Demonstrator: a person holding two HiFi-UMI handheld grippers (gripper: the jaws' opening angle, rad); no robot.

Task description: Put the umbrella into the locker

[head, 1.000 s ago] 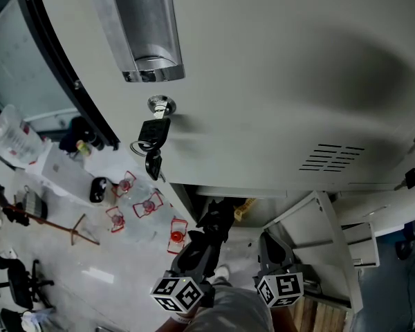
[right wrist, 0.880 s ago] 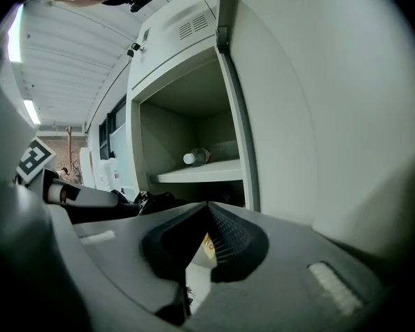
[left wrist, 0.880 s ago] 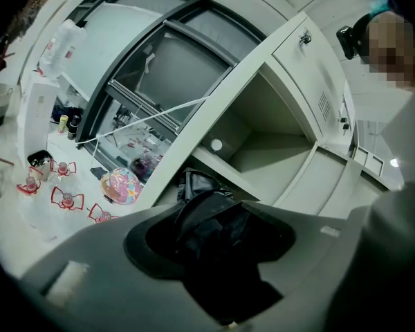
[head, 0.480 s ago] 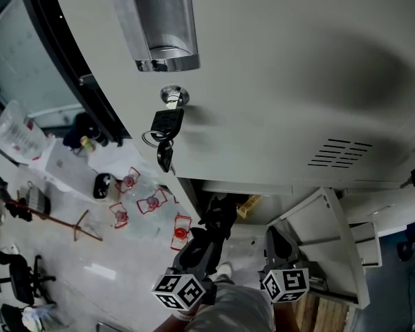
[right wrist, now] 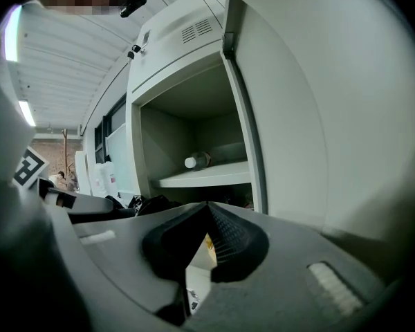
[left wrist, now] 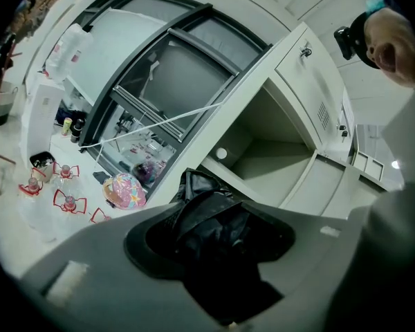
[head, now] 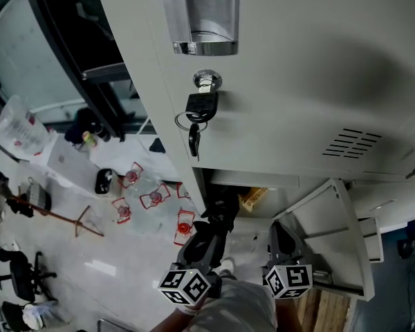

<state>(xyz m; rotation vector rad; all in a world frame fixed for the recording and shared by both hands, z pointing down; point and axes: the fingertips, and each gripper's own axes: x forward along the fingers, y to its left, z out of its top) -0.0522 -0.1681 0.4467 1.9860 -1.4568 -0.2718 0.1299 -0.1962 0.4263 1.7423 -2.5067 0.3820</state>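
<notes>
left claw (left wrist: 214, 230): pinching the folded black umbrella (left wrist: 194, 185). The fabric is bunched up between the pads and one end pokes out ahead.

right claw (right wrist: 207, 213): tips pressed together with nothing in them, parked just beside the left one.

where the umbrella is: outside the locker (head: 311, 81), in front of the open compartment (left wrist: 263, 151) and not past its front edge yet.

locker inside: from the right claw's side I see a shelf (right wrist: 207, 175) with a pale bottle-looking thing (right wrist: 197, 161) lying on it. The door (right wrist: 318, 116) is swung out on my right.

step in hand (my read): carrying it up to the opening, so the task's maybe halfway.

how I'd do it well:
- Line the poking-out end up with the middle of the opening first, then push straight in. Don't come in at an angle.
- Keep the squeeze on until the umbrella is resting on the compartment floor or the shelf. Only then spread the claw, otherwise it just flops out.
- Pick a spot clear of the bottle thing so nothing gets shoved to the back.

watch out: loose fabric could catch on the door edge or the frame.

right claw's job: stay out of the way, or steady the door if it drifts shut.

key (head: 206, 81): hanging in the door above, well clear of my path.
</notes>
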